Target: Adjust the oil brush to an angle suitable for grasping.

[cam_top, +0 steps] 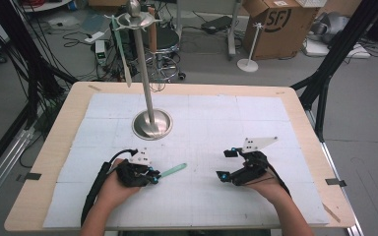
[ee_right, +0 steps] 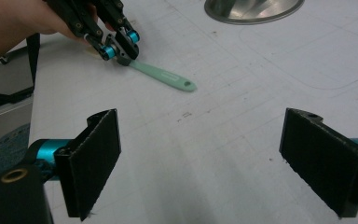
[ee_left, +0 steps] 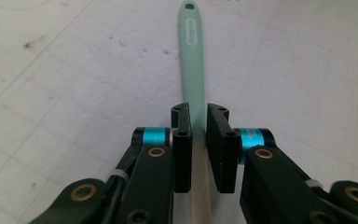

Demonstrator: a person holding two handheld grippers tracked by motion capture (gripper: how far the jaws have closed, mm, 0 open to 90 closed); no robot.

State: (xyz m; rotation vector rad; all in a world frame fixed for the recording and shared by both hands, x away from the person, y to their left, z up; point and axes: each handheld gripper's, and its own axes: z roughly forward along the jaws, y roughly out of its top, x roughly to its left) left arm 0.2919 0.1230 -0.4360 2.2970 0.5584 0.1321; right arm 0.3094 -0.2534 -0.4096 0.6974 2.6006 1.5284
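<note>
Mint-green spatula [ee_left: 193, 70] lying flat on the white gridded mat [cam_top: 285, 123], its handle clamped between the jaws of the left gripper [ee_left: 195, 125]. Right gripper [ee_right: 200, 163] rests well apart with jaws wide and nothing between them. Step in hand, by judgement: pickup. A utensil already hangs on the metal rack [cam_top: 142, 64]; the next move calls for lifting the spatula toward a free hook.

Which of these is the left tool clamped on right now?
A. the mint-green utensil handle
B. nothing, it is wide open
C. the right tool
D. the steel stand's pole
A: the left tool has both pads against the mint-green utensil handle, which lies on the white mat.
</note>
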